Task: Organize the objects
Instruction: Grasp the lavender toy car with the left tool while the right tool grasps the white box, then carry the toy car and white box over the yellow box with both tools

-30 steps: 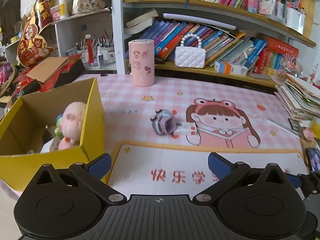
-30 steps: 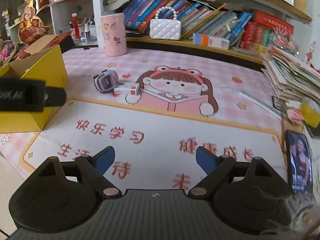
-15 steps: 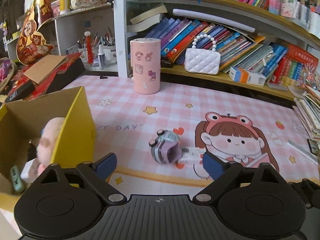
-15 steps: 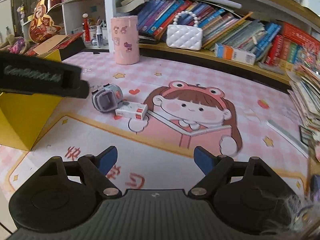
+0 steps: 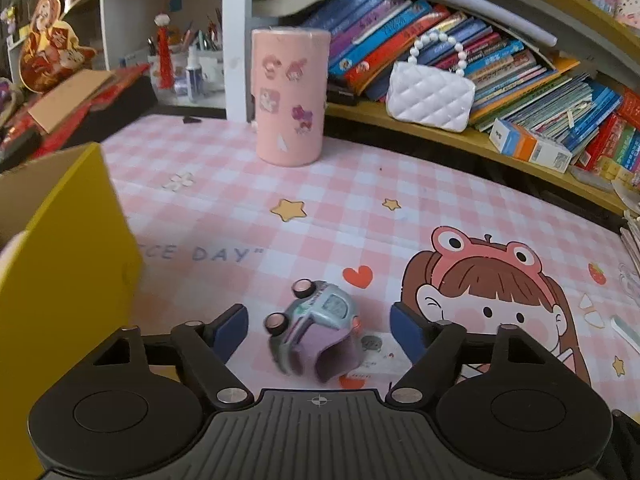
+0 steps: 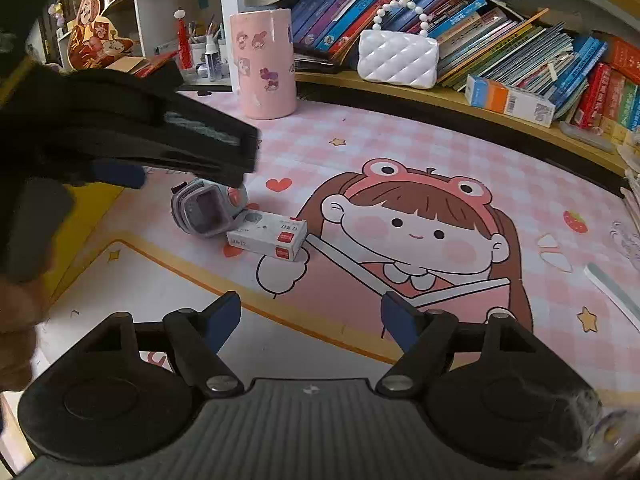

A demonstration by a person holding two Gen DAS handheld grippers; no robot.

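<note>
The left gripper [image 5: 318, 324] brackets the toy watch [image 5: 316, 334]; its jaws have just been closing, yet both pads stand apart from the watch, gripping nothing. The small white box [image 6: 268, 236] lies touching the watch on the right-pad side; the yellow box [image 5: 60, 272] stands left of the left pad. The right gripper [image 6: 310, 320] has also been closing; its jaws remain apart and empty, with watch and white box ahead, to the left.

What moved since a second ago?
The left gripper came in over the toy watch, its jaws closing a bit; the watch sits between them, not yet pinched. The right gripper moved closer to the small box, closing slightly, empty. Watch, box and pink cup stayed put.
</note>
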